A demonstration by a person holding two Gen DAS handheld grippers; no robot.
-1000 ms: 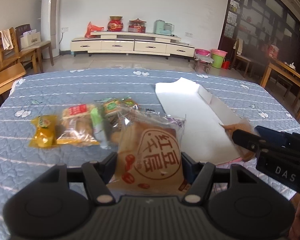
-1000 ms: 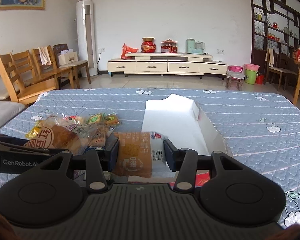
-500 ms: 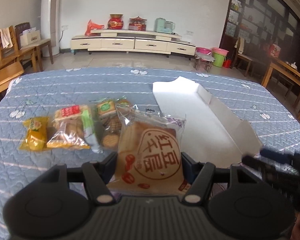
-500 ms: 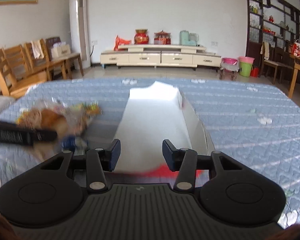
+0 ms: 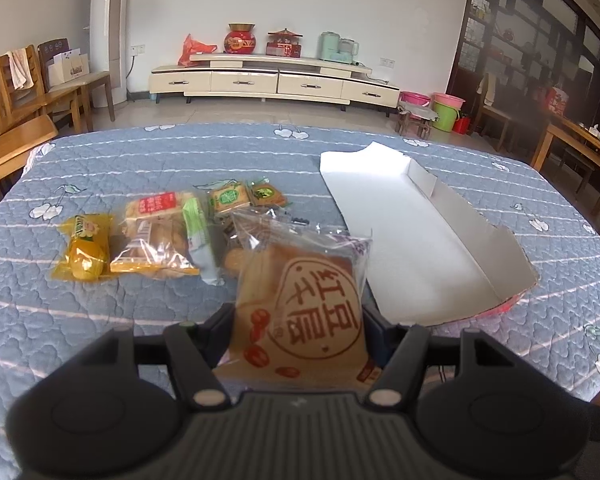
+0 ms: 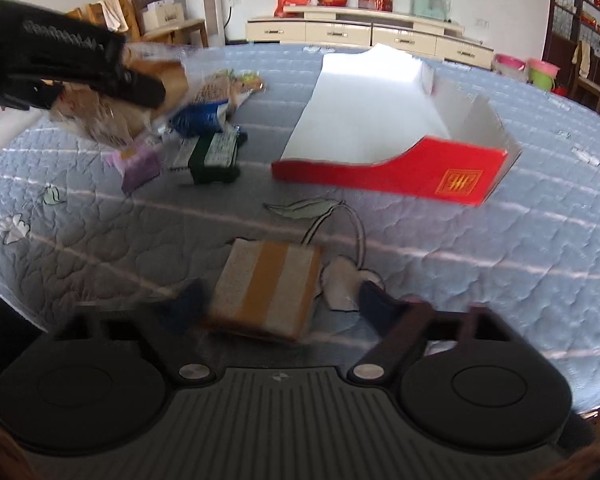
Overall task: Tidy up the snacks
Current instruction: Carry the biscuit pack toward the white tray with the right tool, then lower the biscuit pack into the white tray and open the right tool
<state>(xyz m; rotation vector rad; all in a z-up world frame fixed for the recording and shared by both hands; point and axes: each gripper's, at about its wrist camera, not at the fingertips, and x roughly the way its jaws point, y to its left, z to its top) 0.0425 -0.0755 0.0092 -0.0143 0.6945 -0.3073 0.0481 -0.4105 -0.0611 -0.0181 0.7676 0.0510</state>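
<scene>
On the blue quilted table (image 5: 148,312), going left to right, we see most snacks lying loose: a yellow packet (image 5: 85,249), a clear bag of biscuits (image 5: 156,236), a green-striped sachet (image 5: 199,240), then two small square packets (image 5: 229,197). Our left gripper (image 5: 298,322) is clamped on a red bean bread bag (image 5: 304,312), raised over the table. To its right, the open red-and-white box (image 5: 496,264) looks empty, so we judge the sorting barely begun.

From the right wrist camera, a purple packet (image 6: 137,164) and a dark green packet (image 6: 214,156) also wait beside the pile. Our right gripper (image 6: 278,304) has just been opening; its fingers stand wide apart around a brown-striped cracker packet (image 6: 266,294) lying on the table near the edge, pads off it. Blur softens this view, and packet labels are unreadable.
</scene>
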